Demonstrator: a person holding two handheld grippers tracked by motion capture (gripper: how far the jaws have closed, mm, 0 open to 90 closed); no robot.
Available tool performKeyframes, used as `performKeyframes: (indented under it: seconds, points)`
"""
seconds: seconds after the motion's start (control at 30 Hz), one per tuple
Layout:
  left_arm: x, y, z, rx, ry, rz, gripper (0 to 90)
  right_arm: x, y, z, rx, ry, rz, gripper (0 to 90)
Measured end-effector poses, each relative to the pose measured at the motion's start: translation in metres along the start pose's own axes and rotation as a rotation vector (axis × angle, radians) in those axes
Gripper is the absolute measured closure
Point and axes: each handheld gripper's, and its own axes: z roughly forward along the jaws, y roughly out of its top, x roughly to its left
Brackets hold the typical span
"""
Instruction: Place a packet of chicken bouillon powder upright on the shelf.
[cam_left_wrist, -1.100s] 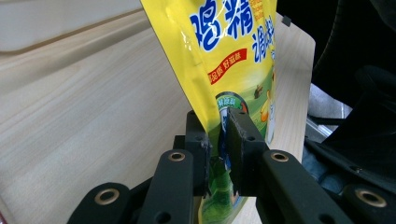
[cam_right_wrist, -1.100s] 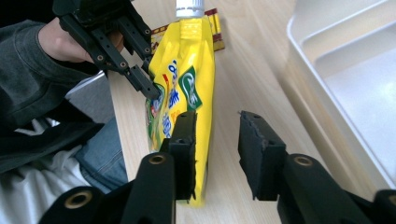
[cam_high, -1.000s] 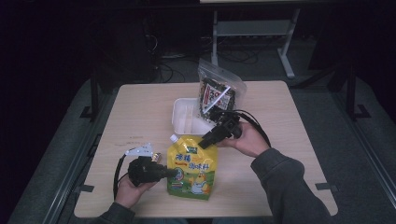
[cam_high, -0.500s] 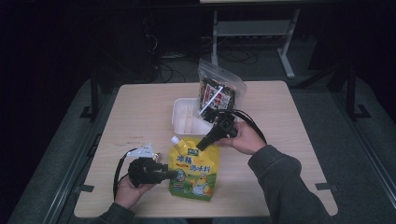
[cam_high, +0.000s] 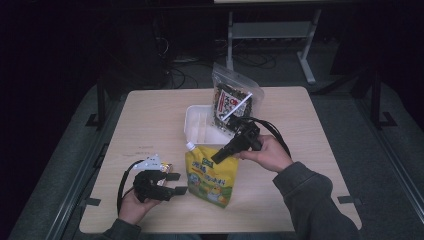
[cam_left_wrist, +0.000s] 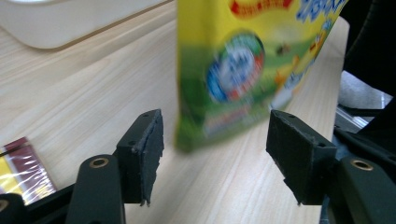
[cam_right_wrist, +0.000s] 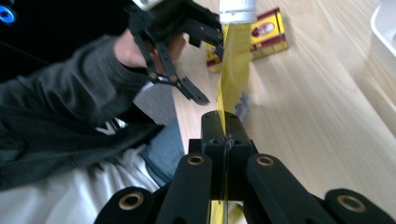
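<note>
Your right gripper (cam_high: 221, 156) is pinched tight on the top edge of the yellow-and-green spouted refill pouch (cam_high: 209, 176), while your left gripper (cam_high: 179, 183) has just been opening its jaws — they stand apart with the pouch's lower corner between them, pads not touching it. From here the pouch is yours to carry by the right hand alone, so keep that pinch firm near the seam and lift smoothly; a soft, filled pouch will swing and sag below a top-edge grip. Draw the left gripper back clear before you move, so the pouch doesn't catch a pad.

The pouch sits at the near middle of the pale wooden table (cam_high: 150, 125), just in front of the white plastic tray (cam_high: 196, 120). Its long axis runs toward and away from you — white capped spout (cam_high: 190, 145) at the far left corner, bottom edge toward you.
</note>
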Motion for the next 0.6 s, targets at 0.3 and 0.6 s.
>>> performKeyframes:
  seconds: [0.3, 0.6]
  points:
    - [0.005, -0.002, -0.007, -0.001, 0.063, -0.024, 29.1, -0.002, -0.002, -0.010, -0.104, 0.006, 0.036, 89.6]
    - [0.004, -0.007, -0.017, 0.004, 0.134, -0.023, 26.1, -0.002, 0.001, -0.015, -0.236, 0.061, 0.065, 89.6]
